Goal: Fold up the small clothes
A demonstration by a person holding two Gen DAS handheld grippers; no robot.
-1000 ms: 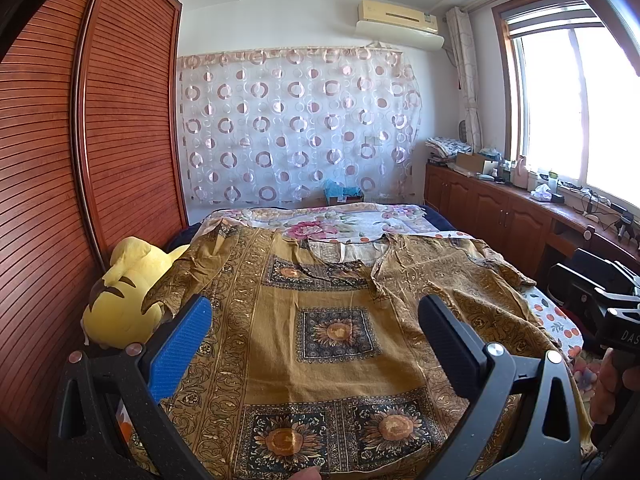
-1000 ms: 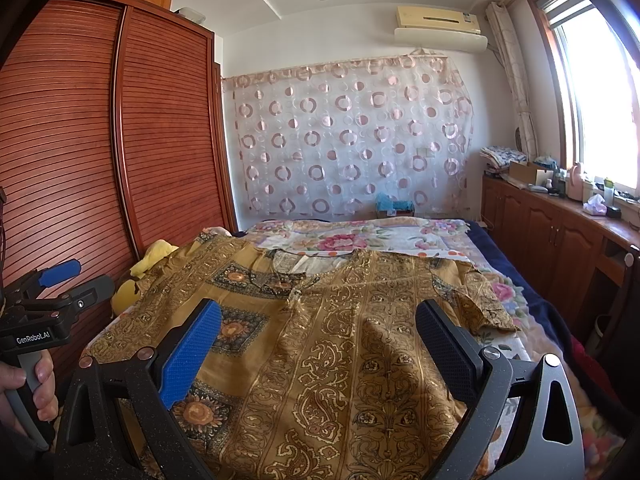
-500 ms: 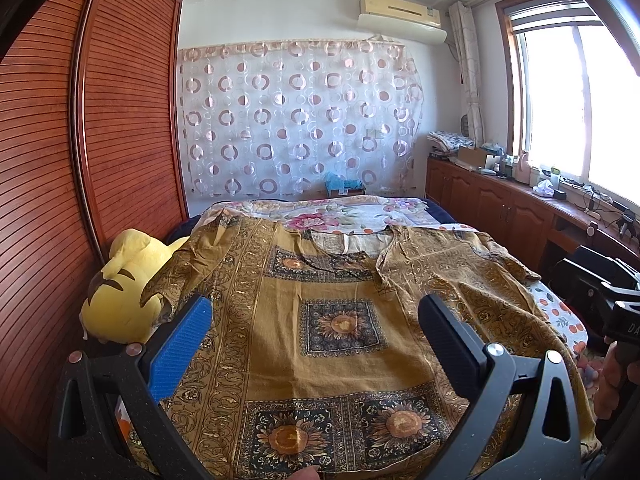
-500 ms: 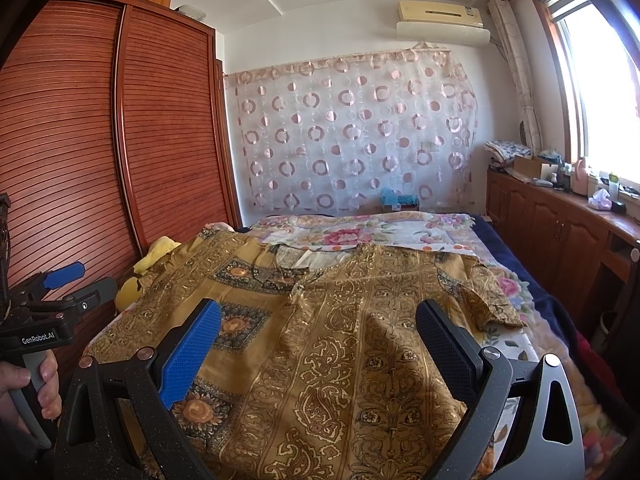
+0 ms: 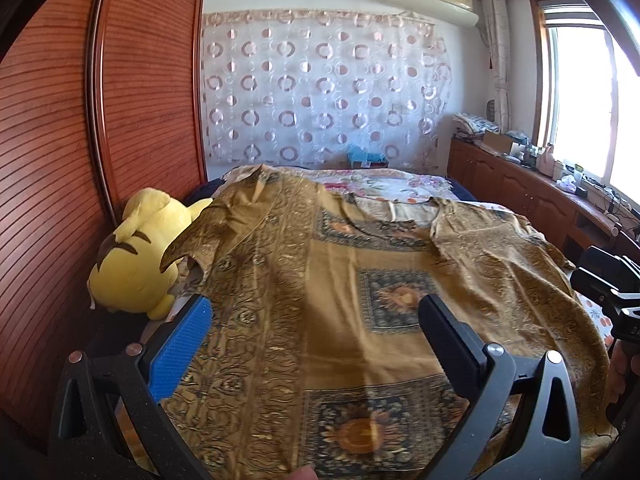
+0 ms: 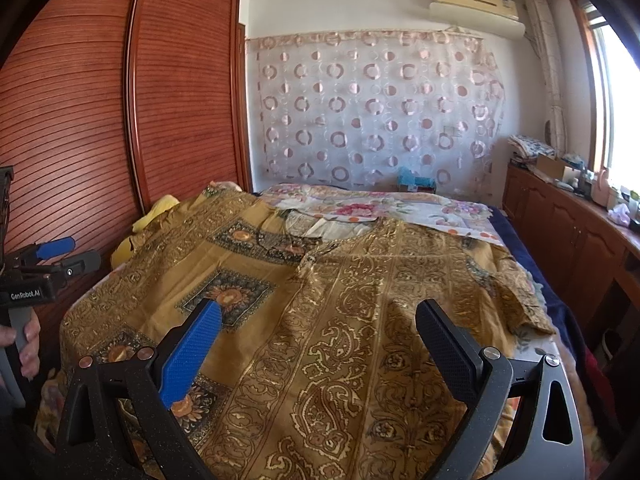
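A golden-brown patterned short-sleeved shirt (image 5: pixel 336 304) lies spread flat on the bed, collar toward the far curtain; it also shows in the right wrist view (image 6: pixel 344 320). Its right half lies folded over the middle, showing the paler paisley side. My left gripper (image 5: pixel 316 328) is open and empty above the shirt's near left part. My right gripper (image 6: pixel 320 336) is open and empty above the near right part. Each gripper shows at the edge of the other's view, the left one (image 6: pixel 48 268) and the right one (image 5: pixel 612 288).
A yellow plush toy (image 5: pixel 140 256) lies at the bed's left edge against the wooden wardrobe (image 5: pixel 80 140). A floral sheet (image 6: pixel 380 208) covers the far bed. A wooden cabinet (image 6: pixel 568 224) with clutter runs along the right under the window.
Both grippers have drifted slightly left and tilted down a little over the shirt. The shirt lies as before. Both stay open.
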